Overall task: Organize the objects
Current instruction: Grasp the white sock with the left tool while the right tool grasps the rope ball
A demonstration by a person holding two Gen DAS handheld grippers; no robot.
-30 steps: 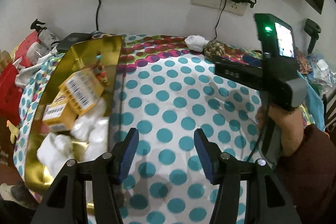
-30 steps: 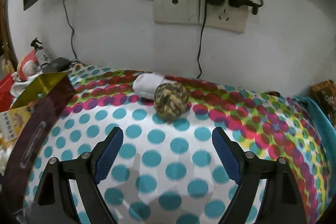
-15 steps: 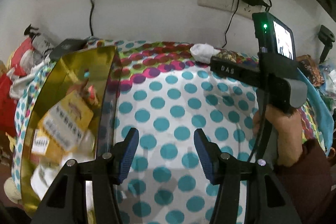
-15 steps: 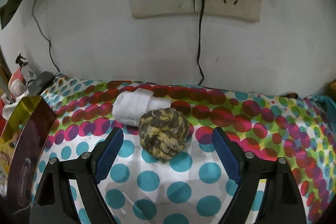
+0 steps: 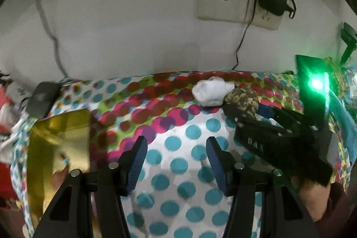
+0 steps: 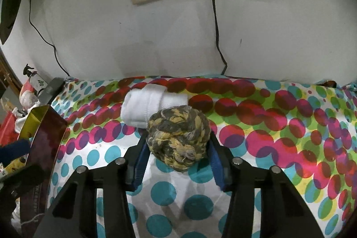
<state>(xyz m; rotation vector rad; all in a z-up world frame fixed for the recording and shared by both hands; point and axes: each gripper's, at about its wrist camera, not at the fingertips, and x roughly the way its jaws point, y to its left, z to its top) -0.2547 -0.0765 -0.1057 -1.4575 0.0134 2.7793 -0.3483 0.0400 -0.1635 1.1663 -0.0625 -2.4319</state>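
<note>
While the right gripper (image 6: 178, 144) was closing its fingers on the rope ball (image 6: 178, 137), which lay on the dotted cloth touching a rolled white sock (image 6: 147, 108), the pads met the ball's flanks — a round, springy knot that might squirt forward or drag the sock if squeezed off-centre. Only the right wrist view showed that contact. The left wrist view alone showed the left gripper (image 5: 176, 160) released over bare cloth, beside the gold box (image 5: 60, 144).

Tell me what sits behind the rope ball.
A rolled white cloth lies right behind the rope ball, toward the wall. The ball covers the roll's near right end, so contact there cannot be seen.
</note>
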